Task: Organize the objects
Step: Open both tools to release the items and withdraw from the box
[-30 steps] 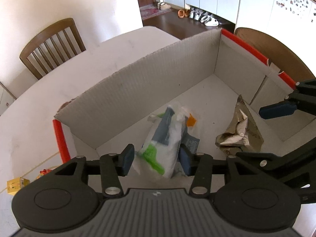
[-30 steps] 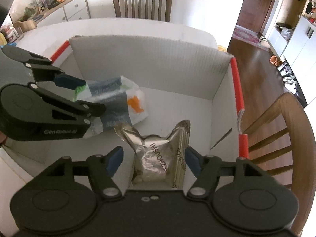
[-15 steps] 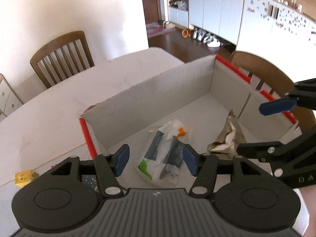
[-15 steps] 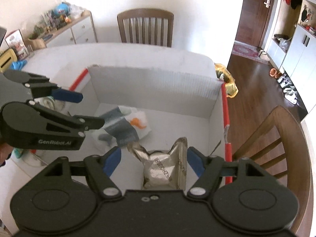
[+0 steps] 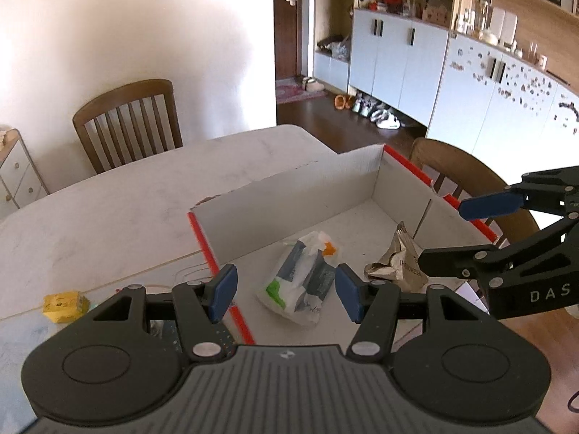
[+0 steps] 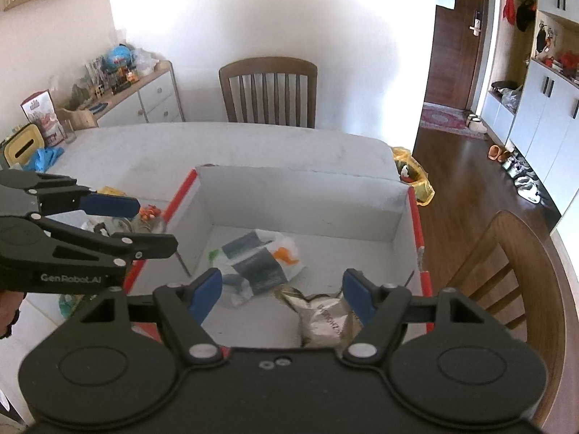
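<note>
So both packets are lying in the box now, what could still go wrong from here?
The left gripper and right gripper hang open close together above the cardboard box, so they might bump. The white plastic packet and the foil packet lie nearly touching, so another item dropped in might crush them.

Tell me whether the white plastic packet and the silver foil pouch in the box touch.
Apart: the left wrist view shows bare box floor between the white plastic packet and the silver foil pouch.

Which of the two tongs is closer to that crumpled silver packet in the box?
Right. The right tongs hang open directly above the silver packet; the left tongs hang open over the white plastic bag beside it.
</note>
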A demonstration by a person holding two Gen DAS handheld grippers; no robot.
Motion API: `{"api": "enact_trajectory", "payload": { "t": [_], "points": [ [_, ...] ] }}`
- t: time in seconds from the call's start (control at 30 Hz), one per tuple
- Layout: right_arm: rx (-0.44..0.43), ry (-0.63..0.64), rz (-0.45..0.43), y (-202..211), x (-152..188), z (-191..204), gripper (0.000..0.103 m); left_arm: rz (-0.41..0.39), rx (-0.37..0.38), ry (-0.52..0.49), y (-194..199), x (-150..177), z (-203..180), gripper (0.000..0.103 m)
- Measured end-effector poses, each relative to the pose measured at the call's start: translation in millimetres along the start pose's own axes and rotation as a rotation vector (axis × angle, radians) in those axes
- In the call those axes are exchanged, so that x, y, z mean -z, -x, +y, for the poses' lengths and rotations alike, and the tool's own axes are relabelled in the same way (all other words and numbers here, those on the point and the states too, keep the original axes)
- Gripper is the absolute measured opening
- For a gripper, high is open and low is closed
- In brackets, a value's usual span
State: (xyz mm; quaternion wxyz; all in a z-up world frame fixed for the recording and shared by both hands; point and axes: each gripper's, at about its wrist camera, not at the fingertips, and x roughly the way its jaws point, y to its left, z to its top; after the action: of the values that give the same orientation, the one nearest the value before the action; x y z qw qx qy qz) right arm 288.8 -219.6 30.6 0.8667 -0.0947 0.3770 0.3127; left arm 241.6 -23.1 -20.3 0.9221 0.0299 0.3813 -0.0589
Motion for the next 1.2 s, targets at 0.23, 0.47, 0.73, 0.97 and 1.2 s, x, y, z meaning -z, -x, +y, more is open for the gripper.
{"api": "enact_trajectory", "payload": {
  "t": [0.23,0.47,0.73,0.97,1.2],
  "points": [
    [-0.015,-0.021,-0.042,10.0,5.0,27.3,0.077,-0.049,-0.033,0.015,28.3,14.4,20.2,0.062],
    [-0.046,-0.064,-0.087,15.8,9.5,59.4,0.08,-0.075,-0.054,0.043,54.3,35.6,48.7,0.064],
    [-0.071,-0.098,-0.142,19.7,12.4,94.2,0.091,-0.109,-0.079,0.075,80.5,64.3,86.4,0.073],
    [-0.07,-0.114,-0.153,16.9,15.6,126.8,0.099,-0.129,-0.09,0.105,96.0,87.5,119.3,0.081],
    [-0.054,-0.126,-0.162,13.4,19.5,154.1,0.101,-0.125,-0.066,0.144,106.1,108.3,152.5,0.093]
  ]
}}
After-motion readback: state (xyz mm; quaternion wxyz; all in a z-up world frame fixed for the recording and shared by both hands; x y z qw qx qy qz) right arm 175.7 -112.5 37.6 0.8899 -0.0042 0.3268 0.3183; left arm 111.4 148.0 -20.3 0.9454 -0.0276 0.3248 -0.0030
